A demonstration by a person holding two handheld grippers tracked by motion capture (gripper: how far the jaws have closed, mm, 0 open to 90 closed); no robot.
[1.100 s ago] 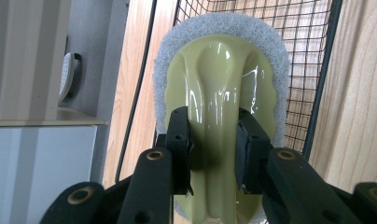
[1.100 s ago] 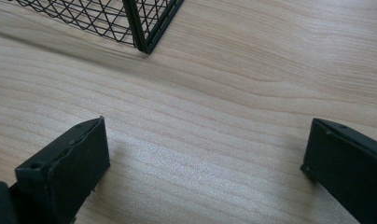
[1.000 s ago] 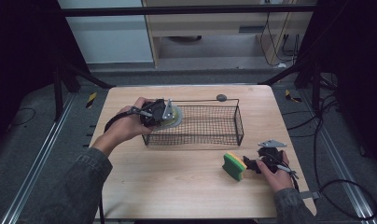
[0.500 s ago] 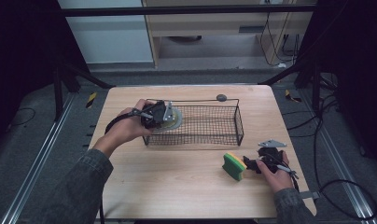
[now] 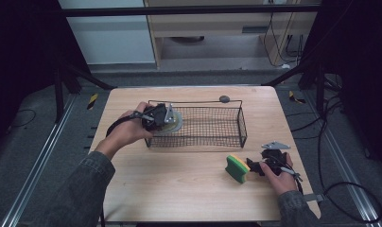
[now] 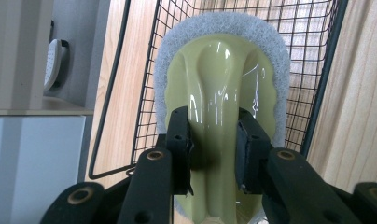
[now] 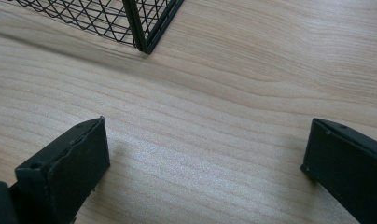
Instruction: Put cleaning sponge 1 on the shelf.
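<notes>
Wooden table (image 5: 179, 189): wire basket (image 5: 212, 127), left tongs (image 6: 213, 144) gripping scrub pad (image 6: 224, 84) above it; right tongs (image 7: 205, 163) wide.

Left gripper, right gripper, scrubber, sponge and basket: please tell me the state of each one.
Left gripper: shut on the scrubber's handle.
Scrubber: held over the basket's left end, pad behind its green body.
Right gripper: open, nothing between the jaws.
Sponge: lying on the table, beside the right gripper.
Wire basket: upright on the table.

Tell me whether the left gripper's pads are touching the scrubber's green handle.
Touching. In the left gripper view, both pads of the left gripper press against the sides of the scrubber handle, with no gap visible.
</notes>
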